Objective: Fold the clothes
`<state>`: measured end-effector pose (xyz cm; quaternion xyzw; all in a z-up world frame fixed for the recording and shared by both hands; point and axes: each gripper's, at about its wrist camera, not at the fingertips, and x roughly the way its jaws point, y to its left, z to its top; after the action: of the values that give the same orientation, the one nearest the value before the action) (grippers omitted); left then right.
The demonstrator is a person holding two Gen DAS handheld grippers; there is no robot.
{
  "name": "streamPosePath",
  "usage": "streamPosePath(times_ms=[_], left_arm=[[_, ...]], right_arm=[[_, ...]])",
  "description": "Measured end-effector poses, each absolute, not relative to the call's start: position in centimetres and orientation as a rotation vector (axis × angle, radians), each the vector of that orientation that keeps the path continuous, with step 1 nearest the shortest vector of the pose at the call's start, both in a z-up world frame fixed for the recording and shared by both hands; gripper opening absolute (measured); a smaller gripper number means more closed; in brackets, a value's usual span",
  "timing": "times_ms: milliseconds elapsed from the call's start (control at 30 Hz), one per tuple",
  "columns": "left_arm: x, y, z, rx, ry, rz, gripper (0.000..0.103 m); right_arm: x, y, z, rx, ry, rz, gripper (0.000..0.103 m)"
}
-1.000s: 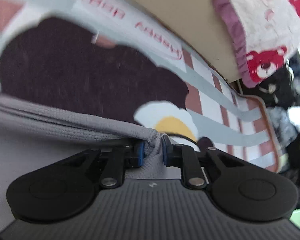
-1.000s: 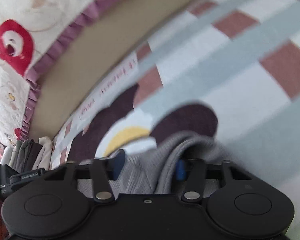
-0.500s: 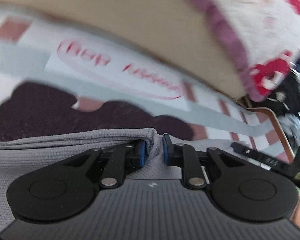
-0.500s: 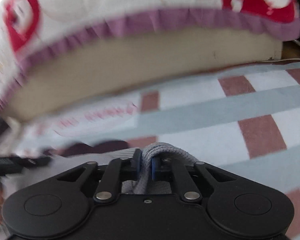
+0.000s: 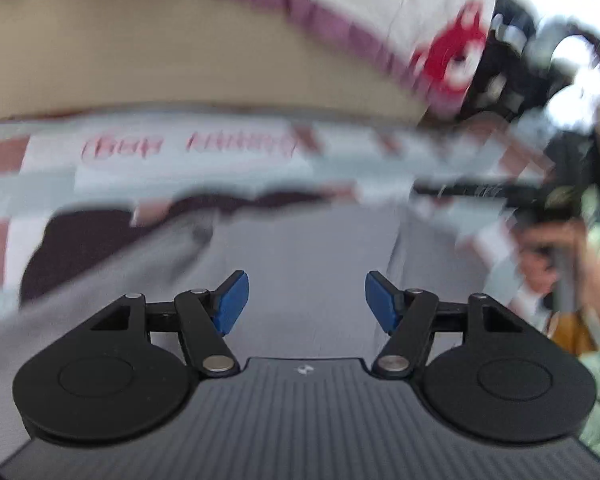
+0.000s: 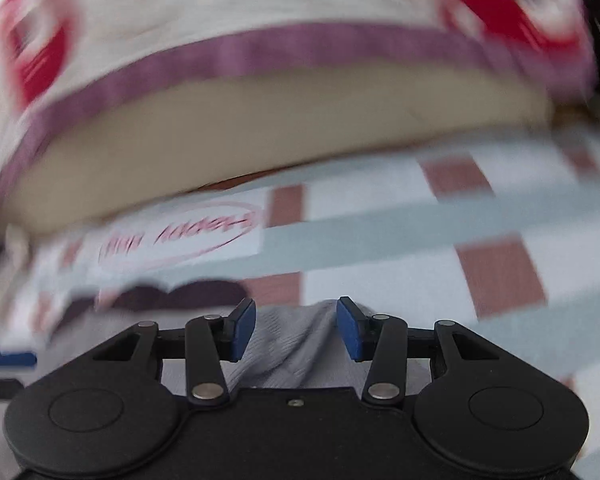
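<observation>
Release is what marks this moment: a second ago both pairs of fingers pinched bunched folds of the grey knit garment (image 5: 300, 256), and now your left gripper (image 5: 306, 304) and your right gripper (image 6: 296, 328) are both opening, blue pads standing clear of the cloth. In the left wrist view nothing sits between the pads; the fabric lies flat beyond them. In the right wrist view a soft hump of the garment (image 6: 300, 344) rises between the spread fingers, yet neither pad presses on it.

For the task, that reads as one fold set down: you carried the edge over, laid it, and let go. Whether the fold lies neat is hard to judge, since both views are smeared by motion.

The garment rests on the checked bed sheet (image 6: 380, 240), near its printed red lettering (image 6: 180, 236) and over a dark cartoon patch (image 5: 80, 240), below the tan mattress edge (image 5: 180, 60) and the purple-frilled quilt (image 6: 260, 52).

Its long axis seems to run across the sheet, from one gripper toward the other, parallel to the mattress edge. In the left wrist view it shows as a smooth band with its right edge running away from you. Which end is the collar or hem you cannot tell from here.
</observation>
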<state>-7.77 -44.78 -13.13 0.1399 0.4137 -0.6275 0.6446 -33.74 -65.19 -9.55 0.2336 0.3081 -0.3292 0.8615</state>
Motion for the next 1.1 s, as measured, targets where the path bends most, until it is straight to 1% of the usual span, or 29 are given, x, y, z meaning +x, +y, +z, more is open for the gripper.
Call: streamPosePath(times_ms=[100, 200, 267, 300, 367, 400, 433, 467, 500, 600, 667, 833, 900, 933, 967, 1033, 1100], left_arm=[[-6.9, -43.7, -15.3, 0.342, 0.971, -1.25, 0.062], [-4.3, -41.9, -16.7, 0.215, 1.071, -1.153, 0.061], [-3.0, -40.6, -17.0, 0.108, 1.131, -1.154, 0.061], [-2.8, -40.1, -17.0, 0.076, 1.145, -1.158, 0.061], [-2.6, -39.2, -17.0, 0.032, 1.155, -1.158, 0.062], [-2.6, -38.9, -17.0, 0.025, 1.149, -1.157, 0.062], [-2.8, -38.7, -16.9, 0.023, 1.142, -1.155, 0.062], [-3.1, -38.6, -16.9, 0.023, 1.136, -1.153, 0.063], [-3.4, -38.5, -16.8, 0.019, 1.132, -1.157, 0.063], [-3.9, -37.7, -16.9, -0.002, 1.123, -1.195, 0.063], [-4.4, -37.5, -17.1, -0.001, 1.1, -1.245, 0.063], [-6.5, -38.4, -17.3, 0.088, 1.028, -1.364, 0.063], [-7.1, -39.3, -17.4, 0.087, 1.016, -1.396, 0.063], [-7.3, -39.9, -17.5, 0.069, 1.014, -1.412, 0.063], [-7.5, -40.5, -17.6, 0.055, 1.013, -1.423, 0.063], [-7.9, -41.8, -17.7, 0.05, 1.003, -1.43, 0.063], [-8.5, -43.0, -17.6, 0.085, 0.954, -1.436, 0.063]], right_arm=[[-31.1, -59.2, -9.3, 0.314, 0.654, -0.544, 0.05], [-28.9, -53.9, -9.7, 0.244, 0.645, -0.362, 0.052], [-26.9, -51.3, -10.5, 0.207, 0.703, -0.238, 0.055], [-26.0, -50.2, -11.0, 0.179, 0.74, -0.183, 0.06], [-24.3, -48.8, -12.2, 0.079, 0.831, -0.122, 0.059], [-24.0, -49.0, -12.5, 0.062, 0.84, -0.136, 0.056], [-23.7, -49.3, -12.8, 0.046, 0.849, -0.149, 0.05], [-23.4, -49.5, -13.1, 0.029, 0.858, -0.163, 0.025], [-23.4, -50.3, -13.2, 0.065, 0.853, -0.175, 0.013], [-25.1, -55.4, -12.9, 0.427, 0.754, -0.215, 0.013], [-26.3, -58.2, -13.6, 0.619, 0.715, -0.254, 0.013], [-29.1, -62.2, -17.0, 1.053, 0.639, -0.285, 0.013], [-30.1, -63.0, -18.7, 1.233, 0.586, -0.276, 0.017], [-30.5, -62.9, -19.4, 1.294, 0.562, -0.27, 0.017], [-30.9, -62.9, -20.1, 1.355, 0.538, -0.264, 0.02], [-31.6, -62.6, -21.0, 1.442, 0.494, -0.259, 0.02], [-32.3, -62.3, -21.7, 1.527, 0.431, -0.254, 0.021]])
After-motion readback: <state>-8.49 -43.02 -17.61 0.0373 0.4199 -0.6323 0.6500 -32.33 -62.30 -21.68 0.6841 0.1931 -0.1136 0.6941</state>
